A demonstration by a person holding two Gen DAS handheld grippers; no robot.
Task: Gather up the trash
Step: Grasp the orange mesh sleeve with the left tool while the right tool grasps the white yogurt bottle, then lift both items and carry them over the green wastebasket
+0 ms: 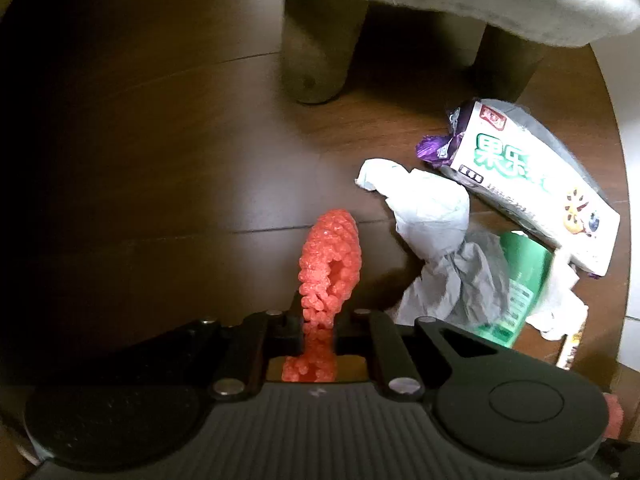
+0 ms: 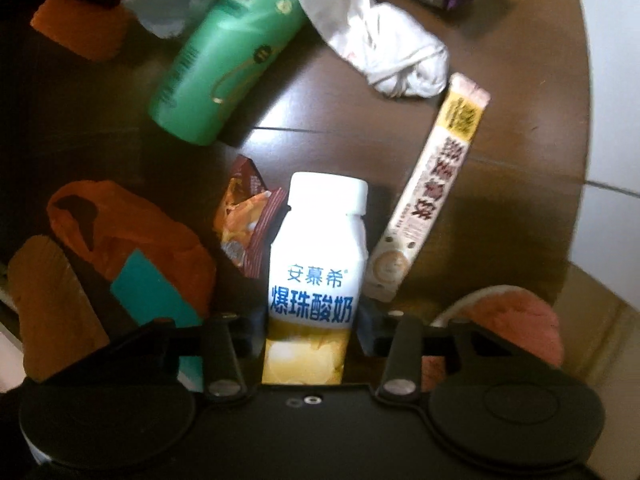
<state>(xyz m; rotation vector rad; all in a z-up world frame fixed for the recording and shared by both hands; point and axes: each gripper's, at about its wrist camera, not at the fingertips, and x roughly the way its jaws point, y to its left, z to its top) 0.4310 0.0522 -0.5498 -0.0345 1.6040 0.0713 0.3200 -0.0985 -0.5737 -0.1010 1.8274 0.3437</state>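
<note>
Pick-up step, both hands at once. Left gripper (image 1: 310, 336) points straight down at the dark wood floor (image 1: 160, 160); jaws pressed together, pinching a red foam fruit net (image 1: 330, 256) that stands out beyond the fingertips. Right gripper (image 2: 310, 320) tilts steeply down; jaws part-way in around a white yogurt drink bottle (image 2: 320, 260), pads at or just beside its sides; firm contact cannot be confirmed.

Judgement: next move calls for a sure grip on the bottle, then lifting both items clear and carrying them to a bin, none in view.

Just right of the bottle lies a long snack sachet (image 2: 428, 196), just left a brown wrapper (image 2: 248, 216). Farther: green bottle (image 2: 228, 52), crumpled tissue (image 1: 432, 216), white drink carton (image 1: 532, 184). Farthest, stool legs (image 1: 320, 40).
</note>
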